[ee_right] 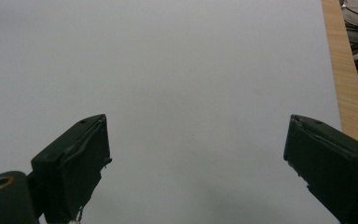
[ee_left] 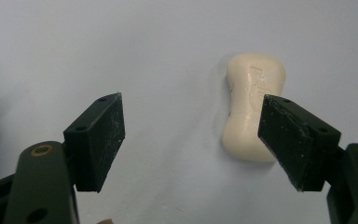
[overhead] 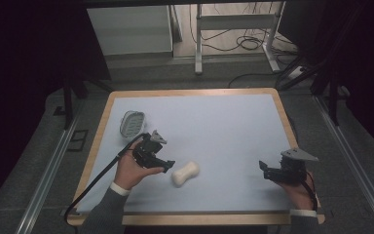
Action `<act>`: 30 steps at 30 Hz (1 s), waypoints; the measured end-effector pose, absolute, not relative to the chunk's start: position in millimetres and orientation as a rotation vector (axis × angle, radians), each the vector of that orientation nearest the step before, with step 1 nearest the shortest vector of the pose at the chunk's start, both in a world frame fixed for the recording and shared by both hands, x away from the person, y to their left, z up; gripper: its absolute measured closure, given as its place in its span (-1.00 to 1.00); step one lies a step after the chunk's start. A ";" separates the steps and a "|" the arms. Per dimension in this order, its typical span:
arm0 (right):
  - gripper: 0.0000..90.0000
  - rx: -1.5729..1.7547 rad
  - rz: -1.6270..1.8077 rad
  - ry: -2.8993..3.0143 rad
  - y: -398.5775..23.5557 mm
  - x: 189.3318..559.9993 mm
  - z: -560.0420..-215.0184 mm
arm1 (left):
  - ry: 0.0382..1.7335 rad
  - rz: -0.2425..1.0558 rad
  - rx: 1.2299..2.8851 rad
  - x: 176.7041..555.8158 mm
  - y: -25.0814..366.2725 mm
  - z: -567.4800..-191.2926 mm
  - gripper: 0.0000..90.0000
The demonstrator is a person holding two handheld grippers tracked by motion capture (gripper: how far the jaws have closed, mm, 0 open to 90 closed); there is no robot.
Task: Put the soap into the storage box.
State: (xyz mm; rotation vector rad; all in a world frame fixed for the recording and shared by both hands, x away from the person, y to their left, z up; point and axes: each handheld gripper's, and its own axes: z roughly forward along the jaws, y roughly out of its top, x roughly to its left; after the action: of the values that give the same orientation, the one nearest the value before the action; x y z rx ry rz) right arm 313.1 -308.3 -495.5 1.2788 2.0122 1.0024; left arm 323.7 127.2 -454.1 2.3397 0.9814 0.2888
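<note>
We see the left hand-held gripper low over the pale blue surface, near the front left part of it, held in a person's left hand. Its jaws stand wide apart with nothing between them. Just to its right lies a cream bar of soap, waisted in the middle, flat on the surface and apart from the jaws. In the left gripper view we look along those jaws at the soap: it lies beyond the right-hand jaw, which covers part of its near end, and raised lettering shows on its top face, too faint for us to read. The space between the jaws is bare surface.

The right hand-held gripper sits near the front right corner, well apart from the soap, in the person's right hand. Its jaws too are spread wide and hold nothing. In the right gripper view we find them over bare surface, with the wooden edge of the table at the right.

Farther back on the left, beyond the left hand, a clear ribbed soap dish rests on the surface, apart from the soap.
</note>
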 end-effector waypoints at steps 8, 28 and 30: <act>-0.85 1.312 0.971 2.012 -309.5 314.5 -497.2 | 0.981 0.232 2.331 327.3 117.0 -460.1 -0.49; -0.84 1.317 0.957 2.017 -308.1 315.7 -499.2 | 0.916 0.181 2.494 330.4 71.3 -485.6 -0.49; -0.84 1.315 0.950 2.019 -307.2 316.2 -500.1 | 0.915 0.168 2.513 330.3 66.6 -492.5 -0.49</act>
State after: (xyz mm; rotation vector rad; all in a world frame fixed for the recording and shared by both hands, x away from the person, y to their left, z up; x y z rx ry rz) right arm 316.2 -307.2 -500.1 1.3151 2.0185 0.9499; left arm 330.3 66.6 -492.5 2.5132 0.9145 0.1679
